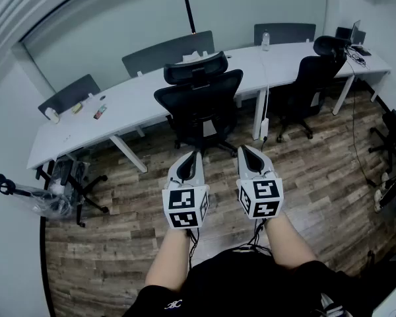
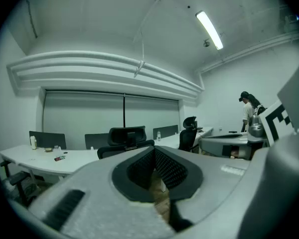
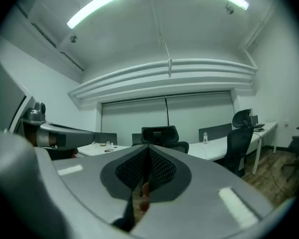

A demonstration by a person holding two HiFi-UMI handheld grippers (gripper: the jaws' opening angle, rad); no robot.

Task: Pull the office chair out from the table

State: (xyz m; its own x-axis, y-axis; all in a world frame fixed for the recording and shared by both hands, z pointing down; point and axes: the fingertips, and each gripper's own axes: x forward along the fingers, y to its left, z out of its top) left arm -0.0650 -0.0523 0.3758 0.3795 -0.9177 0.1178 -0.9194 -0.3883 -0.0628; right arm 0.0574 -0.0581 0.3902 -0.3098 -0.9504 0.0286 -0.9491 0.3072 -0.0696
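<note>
A black office chair [image 1: 201, 104] with a headrest stands tucked against the long white table [image 1: 138, 101], its back facing me. The chair's headrest shows in the left gripper view [image 2: 126, 134] and in the right gripper view [image 3: 159, 134], straight beyond the jaws. My left gripper [image 1: 192, 156] and right gripper [image 1: 245, 150] are held side by side, level, a short way in front of the chair back, touching nothing. Both are shut with nothing between the jaws.
A second black chair [image 1: 310, 78] stands at the table to the right. Grey divider panels [image 1: 168, 50] line the table's far side. A water bottle [image 1: 265, 40] and small items [image 1: 100, 111] lie on the table. A folded chair frame [image 1: 66, 183] sits at left on the wood floor. A person [image 2: 249, 108] stands far right.
</note>
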